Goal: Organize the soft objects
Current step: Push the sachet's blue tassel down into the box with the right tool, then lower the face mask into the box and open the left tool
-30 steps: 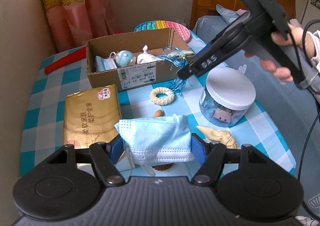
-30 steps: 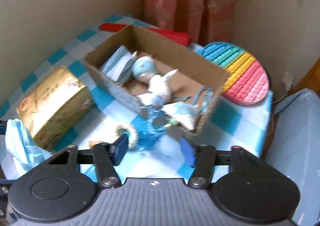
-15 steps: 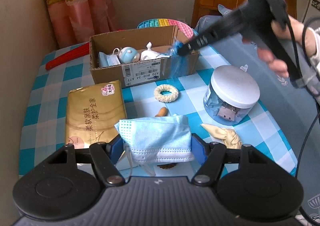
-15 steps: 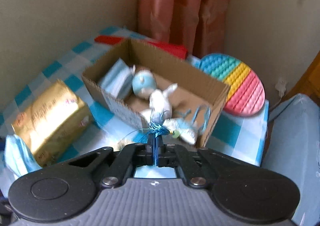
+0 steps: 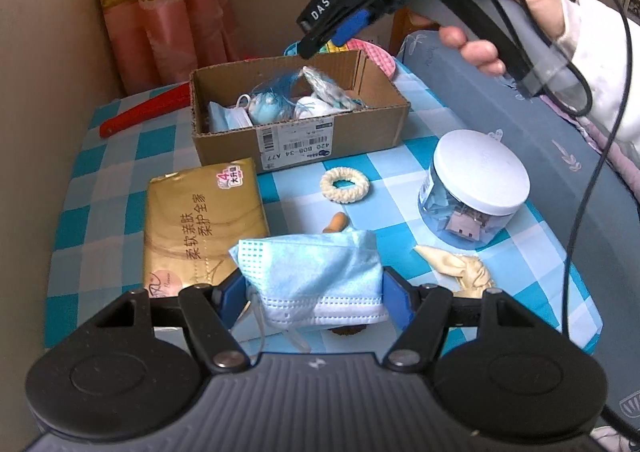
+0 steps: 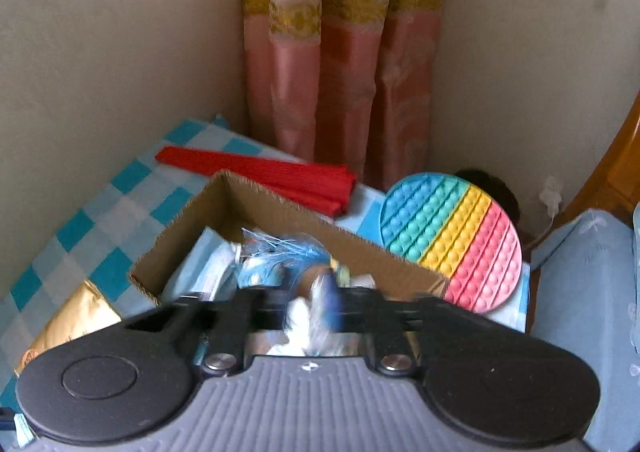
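Note:
My left gripper (image 5: 314, 292) is shut on a folded light-blue face mask (image 5: 312, 260), held low over the checked tablecloth. A person's hand holds my right gripper (image 5: 324, 40) above the cardboard box (image 5: 352, 132). Its jaws are opening with nothing between them. A blue tassel (image 5: 280, 86) lies in the box under them, on top of another mask (image 5: 224, 118) and small soft toys (image 5: 266, 108). The right wrist view is blurred at the right gripper (image 6: 308, 304), with the tassel (image 6: 280, 248) and the box (image 6: 280, 208) just beyond it.
On the cloth lie a gold tissue pack (image 5: 200, 224), a cream ring scrunchie (image 5: 344, 180), a cream bow (image 5: 460, 268) and a white-lidded jar (image 5: 476, 180). A red fan (image 6: 260, 172) and a rainbow pop mat (image 6: 452, 240) lie behind the box, by the curtain and walls.
The right gripper shut on the blue tassel in front of the box, lifted it over the box and let it go; the tassel now lies inside. The left gripper and mask stayed put.

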Tool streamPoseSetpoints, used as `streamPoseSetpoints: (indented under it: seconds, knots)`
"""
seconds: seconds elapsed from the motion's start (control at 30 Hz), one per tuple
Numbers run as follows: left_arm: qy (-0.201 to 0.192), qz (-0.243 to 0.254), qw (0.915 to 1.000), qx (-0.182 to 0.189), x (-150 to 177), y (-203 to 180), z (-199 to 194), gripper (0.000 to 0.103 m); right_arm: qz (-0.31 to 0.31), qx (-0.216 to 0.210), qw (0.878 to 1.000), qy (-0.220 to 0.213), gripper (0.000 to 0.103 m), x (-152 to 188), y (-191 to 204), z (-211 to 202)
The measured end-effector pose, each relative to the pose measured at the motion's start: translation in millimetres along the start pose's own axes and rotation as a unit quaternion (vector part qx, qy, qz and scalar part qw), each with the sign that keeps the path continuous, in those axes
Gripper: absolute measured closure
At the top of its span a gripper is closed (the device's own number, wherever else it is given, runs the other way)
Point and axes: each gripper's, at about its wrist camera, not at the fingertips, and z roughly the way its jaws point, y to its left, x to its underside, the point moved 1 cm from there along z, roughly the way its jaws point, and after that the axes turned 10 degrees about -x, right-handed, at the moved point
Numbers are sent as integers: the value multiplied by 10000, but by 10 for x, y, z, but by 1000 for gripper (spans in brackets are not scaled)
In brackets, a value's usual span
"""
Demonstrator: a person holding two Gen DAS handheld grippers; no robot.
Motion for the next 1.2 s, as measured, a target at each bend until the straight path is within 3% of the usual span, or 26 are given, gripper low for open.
streamPoseSetpoints:
  seconds: [0.13,0.3,0.43,0.6,0.83,0.9,0.93,0.97,1.07,1.2]
  knots:
    - [-65,86,9999,-36,-42,2,-29,34,-70,-19,10000,54,55,158,16,-118]
    - [-161,222,9996,-76,-161,-19,-52,34,-185,7,9998,21,36,417,45,-380]
    - [-250,336,9990,-146,-335,-28,-42,34,-264,-4,9997,6,31,636,63,-573]
    - [-366,365,9985,-190,-659,4,45,34,-309,-22,9992,-265,0,912,78,-802]
    - [-322,335,9984,-321,-1247,9,494,34,-187,-148,9992,-333,0,1150,110,-884]
    - [-282,269,9984,-403,-1382,24,660,31,-215,-147,9990,-377,0,1191,147,-908]
    - [-301,248,9983,-425,-1428,24,716,22,-233,-166,9988,-398,0,1209,169,-918]
    - [-294,275,9982,-437,-1461,25,764,8,-247,-182,9987,-418,0,1222,185,-924]
    - [-331,301,9969,-643,-1478,24,829,6,-289,-173,9986,-410,0,1272,250,-930]
    - [-355,329,9973,-555,-1363,30,709,6,-354,-118,9982,-468,0,1344,342,-968]
